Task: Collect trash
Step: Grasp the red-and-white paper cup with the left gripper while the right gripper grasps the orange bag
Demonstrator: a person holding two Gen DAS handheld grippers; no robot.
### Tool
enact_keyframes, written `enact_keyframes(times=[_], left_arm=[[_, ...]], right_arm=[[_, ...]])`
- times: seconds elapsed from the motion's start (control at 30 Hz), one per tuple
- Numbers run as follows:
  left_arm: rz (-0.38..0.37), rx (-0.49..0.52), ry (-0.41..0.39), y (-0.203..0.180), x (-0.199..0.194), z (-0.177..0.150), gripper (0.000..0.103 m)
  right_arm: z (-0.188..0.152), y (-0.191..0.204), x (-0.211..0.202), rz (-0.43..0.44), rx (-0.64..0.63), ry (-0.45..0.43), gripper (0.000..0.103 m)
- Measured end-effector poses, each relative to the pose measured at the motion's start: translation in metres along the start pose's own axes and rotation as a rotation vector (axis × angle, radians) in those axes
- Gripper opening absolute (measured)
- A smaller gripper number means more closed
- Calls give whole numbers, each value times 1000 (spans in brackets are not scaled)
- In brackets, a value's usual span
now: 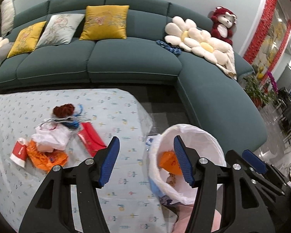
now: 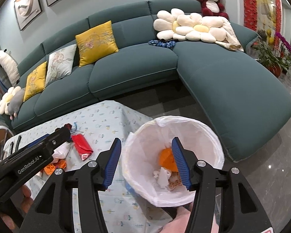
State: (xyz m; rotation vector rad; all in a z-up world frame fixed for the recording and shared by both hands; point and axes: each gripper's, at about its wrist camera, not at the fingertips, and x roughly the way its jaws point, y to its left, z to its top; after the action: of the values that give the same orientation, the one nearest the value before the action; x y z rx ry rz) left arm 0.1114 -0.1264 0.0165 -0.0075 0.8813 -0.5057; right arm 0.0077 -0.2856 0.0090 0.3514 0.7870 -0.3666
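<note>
A trash pile lies on the table: a red-and-white paper cup, an orange plastic bag, a white plastic bag, a red packet and a dark red scrunchie. A white-lined bin stands off the table's right edge, holding an orange wrapper and crumpled paper. My left gripper is open and empty over the table edge, right of the pile. My right gripper is open and empty above the bin; it also shows in the left wrist view.
The table has a pale flowered cloth. A teal corner sofa with cushions, flower pillows and a red plush bear curves behind and to the right. Glossy floor and plants lie at the far right.
</note>
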Motion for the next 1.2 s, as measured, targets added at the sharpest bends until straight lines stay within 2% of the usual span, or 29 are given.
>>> enact_keyframes(times=[0.17, 0.43, 0.83, 0.97, 1.2], left_arm=[[47, -44, -9, 32, -6, -4, 61], [150, -159, -2, 105, -15, -22, 70], [287, -380, 57, 226, -24, -63, 71], [304, -449, 75, 262, -26, -76, 71], [286, -589, 129, 309, -15, -87, 70]], right_arm=[[-4, 30, 2, 25, -44, 13, 54], [-21, 85, 15, 75, -121, 64, 55], [-57, 170, 45, 140, -239, 158, 55], [-69, 197, 59, 164, -269, 195, 55], [-83, 249, 93, 205, -318, 265, 54]])
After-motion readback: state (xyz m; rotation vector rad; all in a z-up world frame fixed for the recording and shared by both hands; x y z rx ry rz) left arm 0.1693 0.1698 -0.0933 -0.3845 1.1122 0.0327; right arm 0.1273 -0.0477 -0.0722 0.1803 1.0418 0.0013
